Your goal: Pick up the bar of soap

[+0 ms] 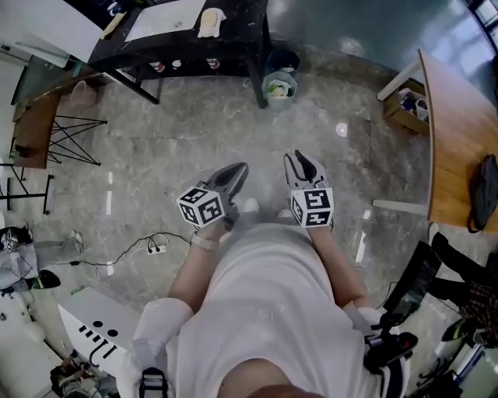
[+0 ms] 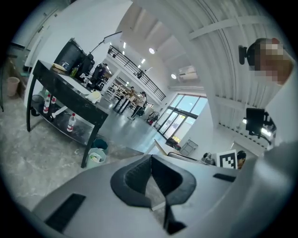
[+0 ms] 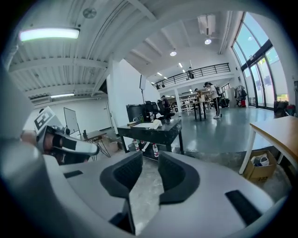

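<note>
Hall floor: grey marbled floor (image 1: 140, 148) is spread across a wide hall; both grippers are held over it at the middle of the head view, well apart from every table
Black table: stood at the upper left of the head view (image 1: 241, 23); a white sheet (image 1: 163, 19) and a pale cream lump (image 1: 211, 22) are borne on it
Soap: no bar can be identified with certainty; the cream lump is judged the likeliest candidate, though it is too small to be told from a cloth
Left gripper: (image 1: 240, 171) jaws are brought together at the tips and nothing is held
Right gripper: (image 1: 302, 162) jaws are drawn as good as together, only a thin slit being left, and nothing is held between them
Step in hand: judged to be the approach to the black table; nothing has been picked up yet
Doing it well: the table should be neared first so that the lump can be checked; one pair of jaws should be opened wider than the bar before it is reached; the bar should be taken squarely across its narrow sides and squeezed gently, since soap is likely to be slick
Risk: the bar may be squirted out if it is pinched near a corner
</note>
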{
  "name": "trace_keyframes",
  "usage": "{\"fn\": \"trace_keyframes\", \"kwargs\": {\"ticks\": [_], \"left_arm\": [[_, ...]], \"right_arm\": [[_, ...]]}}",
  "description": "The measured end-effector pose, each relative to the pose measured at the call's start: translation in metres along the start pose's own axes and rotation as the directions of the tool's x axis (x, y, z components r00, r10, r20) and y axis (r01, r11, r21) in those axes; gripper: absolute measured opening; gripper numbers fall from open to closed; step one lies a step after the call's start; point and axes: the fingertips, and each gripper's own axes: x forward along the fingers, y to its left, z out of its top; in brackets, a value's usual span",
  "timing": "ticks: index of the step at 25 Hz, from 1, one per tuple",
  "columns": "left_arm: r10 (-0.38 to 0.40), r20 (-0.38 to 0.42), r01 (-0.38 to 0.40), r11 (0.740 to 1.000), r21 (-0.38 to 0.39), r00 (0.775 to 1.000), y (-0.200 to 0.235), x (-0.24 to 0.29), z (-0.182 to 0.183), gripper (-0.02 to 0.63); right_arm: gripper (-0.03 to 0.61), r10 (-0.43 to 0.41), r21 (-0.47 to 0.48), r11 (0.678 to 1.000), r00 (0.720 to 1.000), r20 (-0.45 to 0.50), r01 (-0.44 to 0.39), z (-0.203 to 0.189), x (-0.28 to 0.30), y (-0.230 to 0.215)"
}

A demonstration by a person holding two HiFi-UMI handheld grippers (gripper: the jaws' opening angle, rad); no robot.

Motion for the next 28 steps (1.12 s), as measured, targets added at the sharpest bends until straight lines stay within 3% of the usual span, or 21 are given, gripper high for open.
{"fn": "trace_keyframes", "kwargs": {"ticks": [6,17,23,28], "left_arm": [[0.070,0.060,-0.069,0.997,-0.017,0.996,0.001,0.000,-0.003,0.009],[0.070,0.059,-0.069,0.997,-0.025,0.996,0.016,0.025,-0.004,0.009],[0.062,0.049,-0.060,0.997,-0.048,0.997,0.065,0.042,0.019,0.009],[0.055,0.052,-0.051,0.997,-0.065,0.997,0.128,0.064,0.069,0.009]], "right_arm": [[0.119,0.035,0.004,0.999,0.999,-0.007,-0.035,-0.006,-0.005,-0.011],[0.120,0.026,0.017,1.000,0.999,-0.027,-0.025,-0.016,0.014,-0.036],[0.119,0.019,0.007,1.000,0.999,-0.030,-0.019,-0.005,0.065,-0.038],[0.120,-0.013,0.007,1.000,0.998,-0.058,0.013,0.018,0.135,-0.049]]}}
